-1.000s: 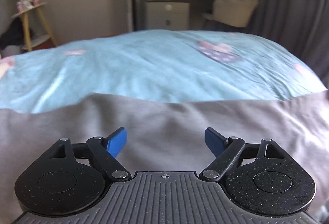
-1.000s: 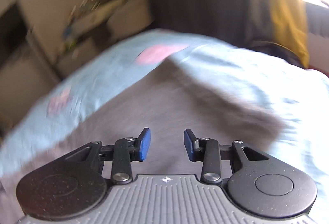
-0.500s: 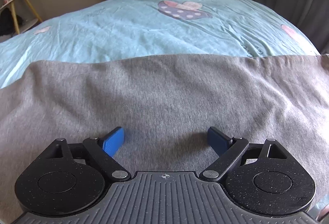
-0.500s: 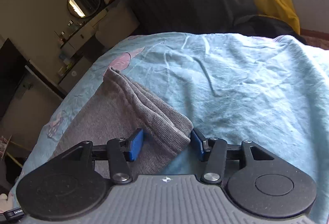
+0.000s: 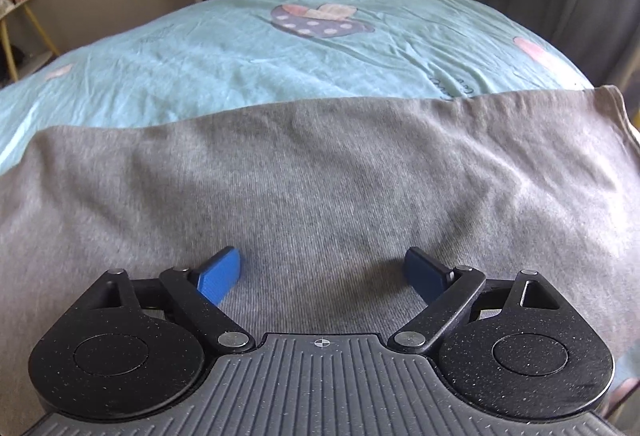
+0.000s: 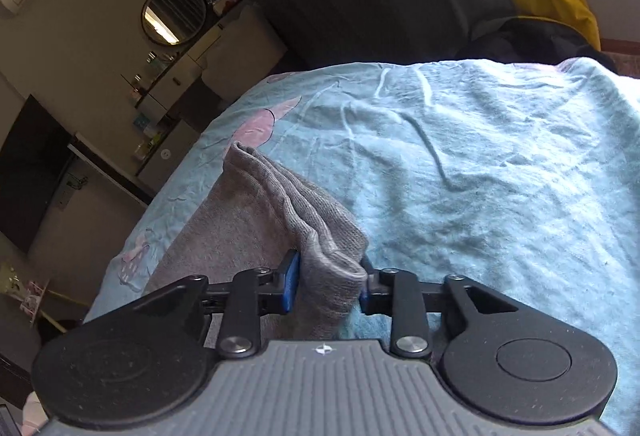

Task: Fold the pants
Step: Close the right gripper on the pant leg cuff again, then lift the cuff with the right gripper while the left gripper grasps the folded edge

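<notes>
In the left wrist view the left claw [image 5: 322, 270] gapes wide over the grey pants [image 5: 320, 172] spread flat across the blue bed [image 5: 280, 64], while in the right wrist view the right claw [image 6: 326, 278] pinches a bunched end of the pants [image 6: 320, 236].

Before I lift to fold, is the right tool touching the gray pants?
Touching. The right wrist view shows the right tool with both blue pads pressed against a bunched fold of the gray pants.
</notes>
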